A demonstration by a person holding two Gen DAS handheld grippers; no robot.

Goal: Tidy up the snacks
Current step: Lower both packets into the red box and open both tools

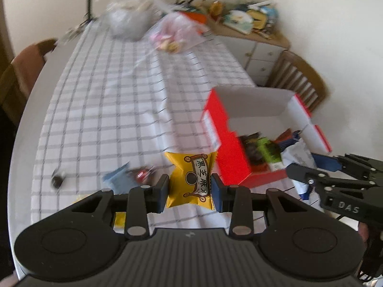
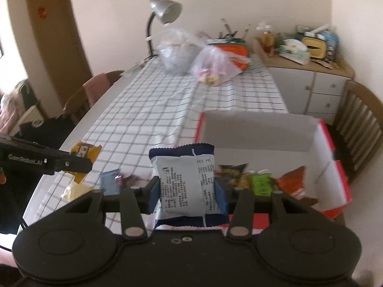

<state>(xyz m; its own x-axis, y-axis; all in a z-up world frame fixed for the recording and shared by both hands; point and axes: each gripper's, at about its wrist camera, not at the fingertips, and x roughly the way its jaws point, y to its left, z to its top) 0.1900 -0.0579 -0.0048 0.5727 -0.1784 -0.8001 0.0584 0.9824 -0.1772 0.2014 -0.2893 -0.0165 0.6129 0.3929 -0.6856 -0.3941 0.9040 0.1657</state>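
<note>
The left gripper (image 1: 189, 186) is clamping a yellow packet (image 1: 191, 181) printed "黑芝麻"; the right gripper (image 2: 186, 191), lettered "DAS", is gripping a white-blue packet (image 2: 185, 184) beside the red box (image 2: 335, 167)'s open edge.

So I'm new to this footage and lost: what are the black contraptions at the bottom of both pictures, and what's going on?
Each picture comes from a camera on a hand-held gripper, looking along its two fingers; a person holds one in each hand. There is no robot arm. The left gripper is shut on a yellow packet. The right gripper is shut on a white and blue packet. Each gripper also shows at the edge of the other's picture. Below is a table with a checked cloth. On it stands an open red box already holding several snacks. A few small wrappers lie loose beside it, and two clear bags sit at the far end.
</note>
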